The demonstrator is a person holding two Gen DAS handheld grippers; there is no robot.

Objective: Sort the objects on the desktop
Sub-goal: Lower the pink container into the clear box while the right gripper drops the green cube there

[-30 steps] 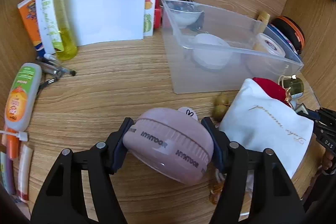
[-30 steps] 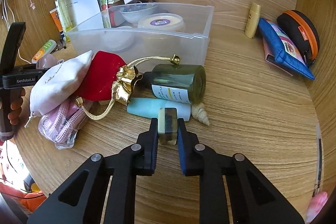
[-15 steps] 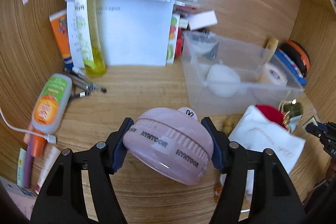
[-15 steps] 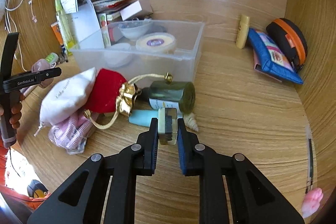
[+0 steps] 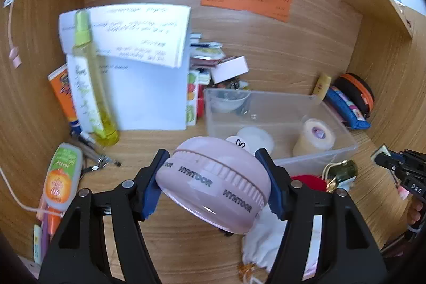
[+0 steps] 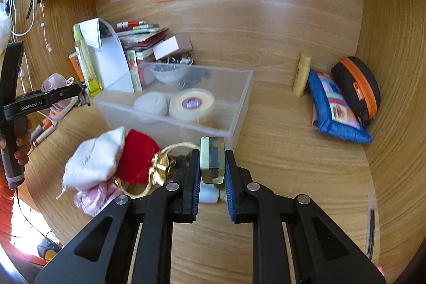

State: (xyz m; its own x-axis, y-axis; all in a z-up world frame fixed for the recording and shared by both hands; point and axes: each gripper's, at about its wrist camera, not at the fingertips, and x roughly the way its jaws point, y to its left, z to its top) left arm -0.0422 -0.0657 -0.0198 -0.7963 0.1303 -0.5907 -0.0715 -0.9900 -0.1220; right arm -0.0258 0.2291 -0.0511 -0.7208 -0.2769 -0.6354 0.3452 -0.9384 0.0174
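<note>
**Both tongs loaded, lifted off the tabletop**

While clamped on its sides, the pink round case (image 5: 213,182) sits in the left tongs (image 5: 214,184), tilted, ribbed band and lettering facing the camera; glossy smooth plastic. Right tongs (image 6: 212,168) clenched on a small translucent block (image 6: 212,163), long axis upright, dark core inside, held above the clutter. Just beyond: white cloth pouch (image 6: 93,159), red velvet pouch (image 6: 138,156) with gold bow, touching each other. Behind them the clear plastic bin (image 6: 239,108), open-topped, holding a tape roll (image 6: 191,104). Bare wood tabletop (image 6: 293,164) to the bin's right, open up to the blue pouch (image 6: 338,108) near the side wall.
</note>
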